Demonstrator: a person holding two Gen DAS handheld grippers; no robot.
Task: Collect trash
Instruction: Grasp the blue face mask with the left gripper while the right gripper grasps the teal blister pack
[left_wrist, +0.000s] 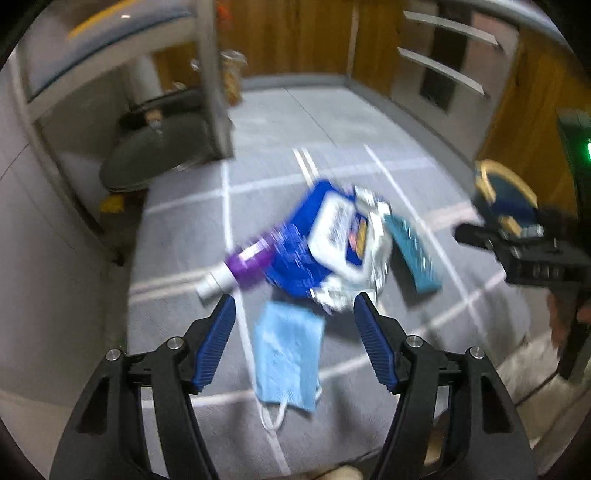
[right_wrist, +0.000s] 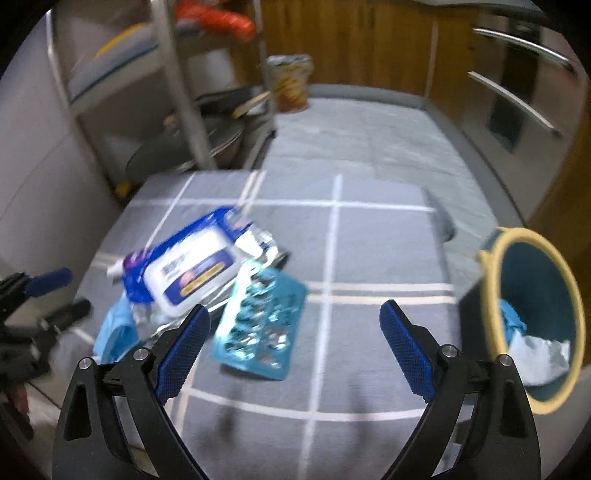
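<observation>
A pile of trash lies on a grey checked cloth (right_wrist: 369, 251): a blue and white wet-wipe pack (left_wrist: 328, 236) (right_wrist: 188, 269), a purple and white tube (left_wrist: 236, 266), a teal blister pack (left_wrist: 413, 254) (right_wrist: 262, 332) and a light blue face mask (left_wrist: 288, 362) (right_wrist: 114, 336). My left gripper (left_wrist: 295, 306) is open and empty just above the mask. My right gripper (right_wrist: 295, 314) is open and empty over the cloth, right of the blister pack. A teal bin with a yellow rim (right_wrist: 535, 314) (left_wrist: 506, 199) stands at the right and holds blue and white scraps.
A metal rack (right_wrist: 177, 92) with a dark pan (right_wrist: 207, 136) stands at the back left. A jar (right_wrist: 291, 85) sits at the back. Wooden cabinets (right_wrist: 351, 44) and steel handles (right_wrist: 517, 96) line the back and right. My right gripper shows in the left wrist view (left_wrist: 524, 243).
</observation>
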